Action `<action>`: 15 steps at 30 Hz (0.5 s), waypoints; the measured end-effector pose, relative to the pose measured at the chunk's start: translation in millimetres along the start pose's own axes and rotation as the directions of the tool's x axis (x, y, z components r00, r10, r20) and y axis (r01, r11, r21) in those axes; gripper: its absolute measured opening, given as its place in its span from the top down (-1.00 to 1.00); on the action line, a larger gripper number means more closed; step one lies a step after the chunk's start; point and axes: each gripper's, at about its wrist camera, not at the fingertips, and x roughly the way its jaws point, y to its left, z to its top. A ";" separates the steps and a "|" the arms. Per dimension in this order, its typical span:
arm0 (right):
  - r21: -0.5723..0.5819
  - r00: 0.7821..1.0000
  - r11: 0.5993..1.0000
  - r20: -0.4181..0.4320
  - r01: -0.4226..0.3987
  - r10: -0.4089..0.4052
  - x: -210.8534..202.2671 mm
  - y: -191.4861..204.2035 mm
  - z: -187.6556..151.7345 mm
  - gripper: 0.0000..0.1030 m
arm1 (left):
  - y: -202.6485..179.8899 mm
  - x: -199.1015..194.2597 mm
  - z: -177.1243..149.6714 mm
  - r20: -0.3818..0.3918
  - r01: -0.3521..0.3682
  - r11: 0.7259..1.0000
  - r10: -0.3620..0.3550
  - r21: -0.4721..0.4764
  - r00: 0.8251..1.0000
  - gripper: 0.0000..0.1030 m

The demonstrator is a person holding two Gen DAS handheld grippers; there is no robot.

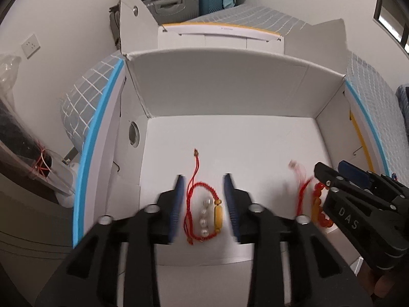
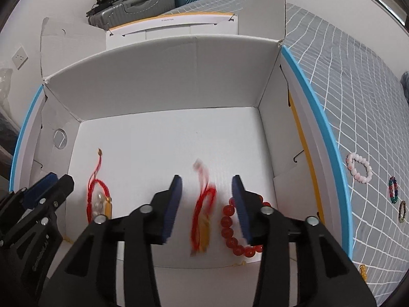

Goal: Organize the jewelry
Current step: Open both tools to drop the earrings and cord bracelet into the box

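Bright even indoor light, fisheye-warped edges, motion-blurred red cord bracelet (image 2: 203, 212)

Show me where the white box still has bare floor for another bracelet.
Free: the box floor from the back wall down to the cord tips, and the right rear corner. Crowded: the front strip, with the pearl cord bracelet left, the blurred red cord piece between the right gripper fingers, and the red bead bracelet right.

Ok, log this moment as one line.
left gripper: open over pearl bracelet | right gripper: open, red cord bracelet blurred | white box
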 end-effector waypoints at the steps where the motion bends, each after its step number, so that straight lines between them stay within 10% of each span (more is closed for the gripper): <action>1: 0.001 1.000 1.000 0.006 0.000 0.000 -2.3 -0.9 0.3 0.04 | -0.7 -2.6 -0.2 0.010 0.000 1.000 0.000 0.001 1.000 0.03; 15: 0.096 0.987 0.995 0.150 0.035 -0.049 -55.8 -45.4 -1.8 -0.70 | -22.6 -40.4 -1.1 0.111 0.061 0.997 -0.065 0.038 0.992 -0.72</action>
